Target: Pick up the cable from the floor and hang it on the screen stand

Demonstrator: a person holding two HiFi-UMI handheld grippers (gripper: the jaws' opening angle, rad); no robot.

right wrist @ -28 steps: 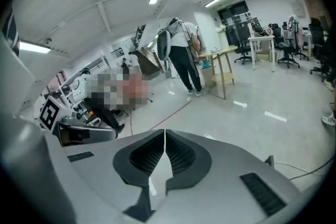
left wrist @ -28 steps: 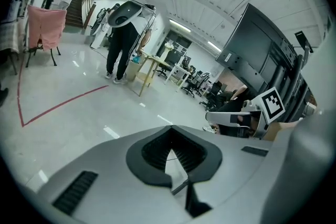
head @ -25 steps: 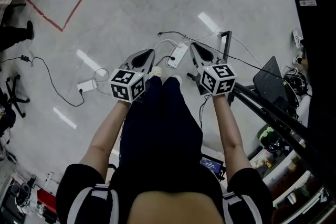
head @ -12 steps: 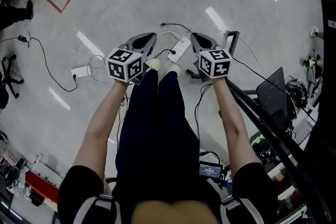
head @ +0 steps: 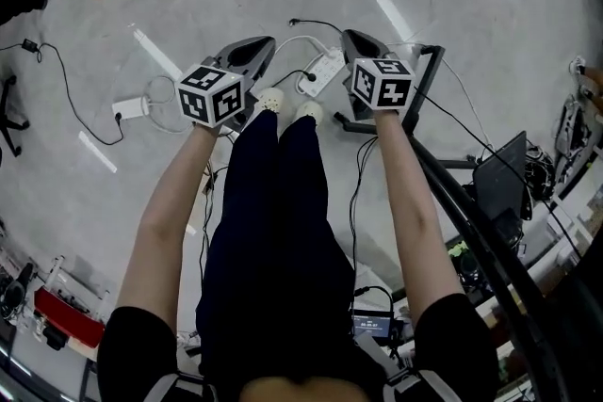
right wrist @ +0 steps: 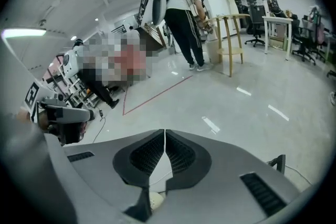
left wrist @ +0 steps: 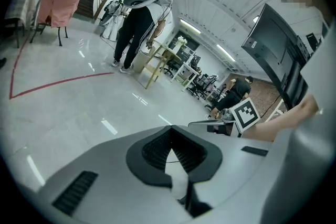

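Both closed and empty: left gripper [head: 262, 44], right gripper [head: 352, 39]. Over the last second they've drifted closer to the screen stand [head: 431, 63]. The cable [head: 300, 39] and power strip [head: 322, 73] lie on the floor between them, untouched. Pickup hasn't begun.
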